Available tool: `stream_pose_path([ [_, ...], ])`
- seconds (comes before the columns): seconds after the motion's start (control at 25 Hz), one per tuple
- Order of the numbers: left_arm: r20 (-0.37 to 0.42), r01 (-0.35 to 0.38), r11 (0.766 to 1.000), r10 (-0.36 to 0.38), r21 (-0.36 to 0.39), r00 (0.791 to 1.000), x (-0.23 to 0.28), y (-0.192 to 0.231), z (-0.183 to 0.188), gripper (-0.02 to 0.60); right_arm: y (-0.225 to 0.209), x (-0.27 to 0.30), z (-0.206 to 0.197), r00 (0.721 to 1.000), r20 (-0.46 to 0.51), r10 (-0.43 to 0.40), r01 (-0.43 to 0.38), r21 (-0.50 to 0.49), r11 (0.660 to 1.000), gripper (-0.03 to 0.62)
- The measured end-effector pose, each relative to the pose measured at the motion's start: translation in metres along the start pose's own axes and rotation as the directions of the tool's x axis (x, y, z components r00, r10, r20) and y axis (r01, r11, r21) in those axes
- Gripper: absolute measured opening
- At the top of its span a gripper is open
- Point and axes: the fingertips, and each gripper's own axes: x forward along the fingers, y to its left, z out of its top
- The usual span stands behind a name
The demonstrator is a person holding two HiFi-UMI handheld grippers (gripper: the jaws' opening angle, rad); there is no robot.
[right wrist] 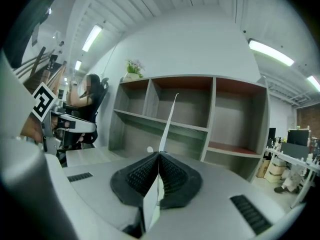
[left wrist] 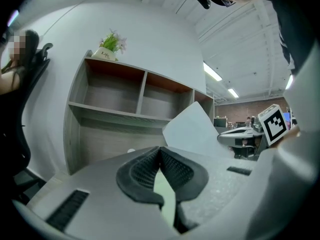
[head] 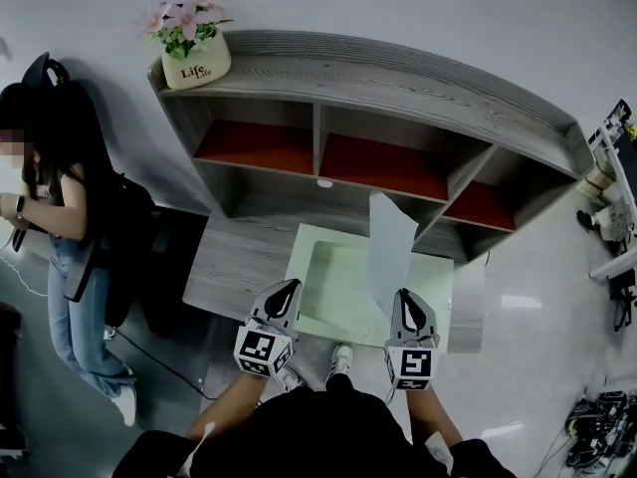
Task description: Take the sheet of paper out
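The right tongs (head: 409, 297) are clamped on the paper's (head: 391, 247) lower edge. The sheet stands upright at frame centre, above the green folder (head: 333, 312) on the desk (head: 234, 262), and looks clear of it. The left tongs' (head: 283, 295) tips meet at the folder's left edge. Pale green shows in the slit behind them, and I cannot tell if they pinch the folder. The risks lie in the thin edge hold: the tall sheet could flop or slide free, and swinging it forward could catch the shelf (head: 328, 142).
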Motion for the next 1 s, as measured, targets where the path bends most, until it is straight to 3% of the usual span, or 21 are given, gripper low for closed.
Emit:
stream_pose_path([
  [1.0,0.017,-0.005,0.999,0.005,0.049,1.000,-0.001,0.002,0.009,0.008,0.019,-0.006,0.051,0.985,0.172,0.019,-0.011,-0.047,0.999,0.023],
])
